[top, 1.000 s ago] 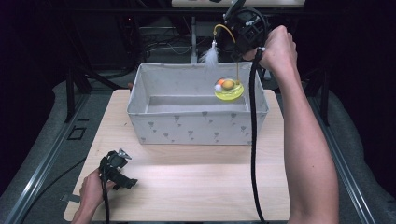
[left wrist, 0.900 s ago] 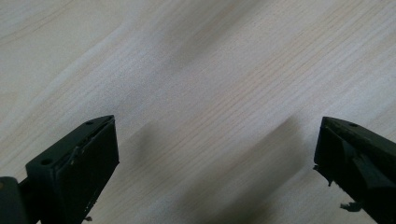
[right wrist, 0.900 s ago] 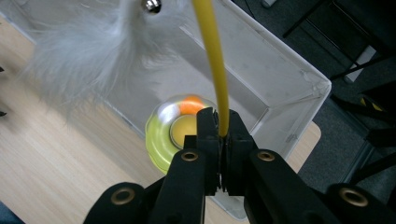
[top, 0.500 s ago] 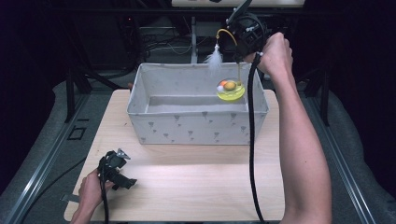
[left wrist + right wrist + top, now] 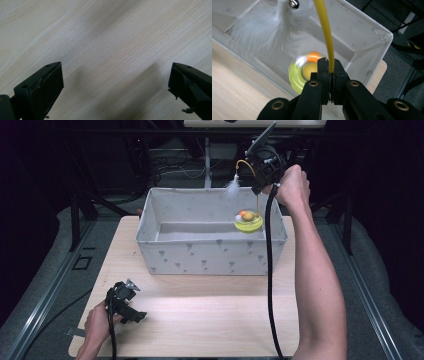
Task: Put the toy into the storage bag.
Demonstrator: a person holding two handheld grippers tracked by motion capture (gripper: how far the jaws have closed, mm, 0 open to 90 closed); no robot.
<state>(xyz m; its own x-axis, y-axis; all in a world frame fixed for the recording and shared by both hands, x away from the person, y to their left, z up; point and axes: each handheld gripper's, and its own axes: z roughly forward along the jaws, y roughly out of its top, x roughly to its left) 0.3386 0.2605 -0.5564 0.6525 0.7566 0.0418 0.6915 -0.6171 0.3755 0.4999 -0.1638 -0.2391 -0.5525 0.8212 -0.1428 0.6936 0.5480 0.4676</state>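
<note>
A cat toy hangs from my right gripper [image 5: 258, 186]: a thin yellow wand [image 5: 325, 32] with a white feather [image 5: 259, 32] and a small bell at its tip. It rises from a yellow-green round base [image 5: 248, 223] that carries an orange ball [image 5: 313, 57]. My right gripper [image 5: 329, 63] is shut on the wand just above the base. The base hangs inside the far right part of a grey fabric bin [image 5: 210, 257]. Near the table's front left corner, my left gripper [image 5: 125, 302] rests in a hand, its jaws [image 5: 115, 82] open over bare wood.
The bin stands across the back of the light wooden table [image 5: 210, 320]. The right gripper's black cable [image 5: 270, 285] hangs down in front of the bin's right end. Dark frames and cables lie behind the table.
My right hand has come down and slightly toward the bin with the toy, so the base hangs lower inside it. The left gripper has stayed put.
</note>
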